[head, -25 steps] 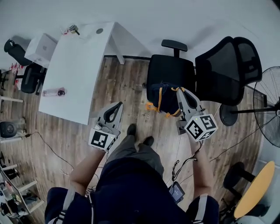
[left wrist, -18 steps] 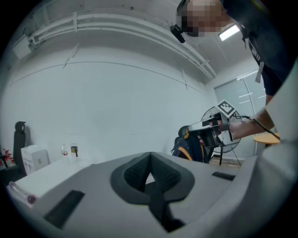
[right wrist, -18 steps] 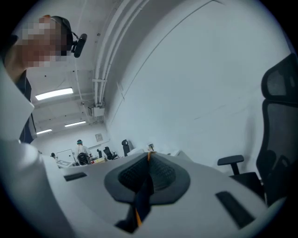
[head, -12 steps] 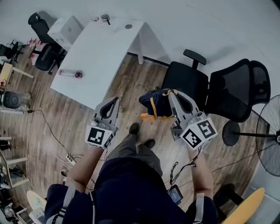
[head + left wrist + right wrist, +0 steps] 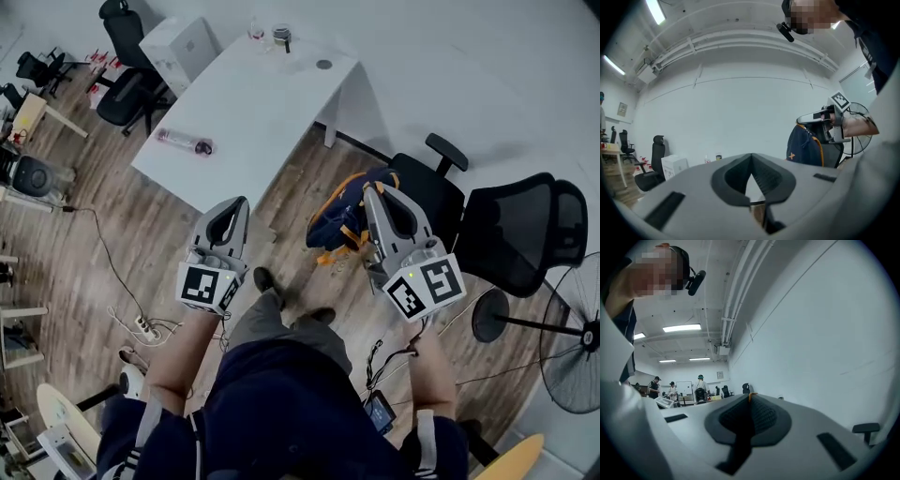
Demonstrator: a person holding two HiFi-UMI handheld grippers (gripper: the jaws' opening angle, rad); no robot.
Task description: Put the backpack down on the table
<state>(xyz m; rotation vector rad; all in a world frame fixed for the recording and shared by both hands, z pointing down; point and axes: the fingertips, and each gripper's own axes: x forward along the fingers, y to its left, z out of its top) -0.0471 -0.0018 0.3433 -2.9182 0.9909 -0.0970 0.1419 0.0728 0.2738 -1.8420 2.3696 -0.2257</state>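
A white rectangular table (image 5: 246, 111) stands at upper left. The left gripper (image 5: 241, 202) points toward it, jaws closed and empty. The navy fabric backpack with orange trim (image 5: 336, 217) hangs over the wooden floor (image 5: 141, 244), clear of the table. The right gripper (image 5: 373, 190) has its jaws clamped on what looks like its orange strap.
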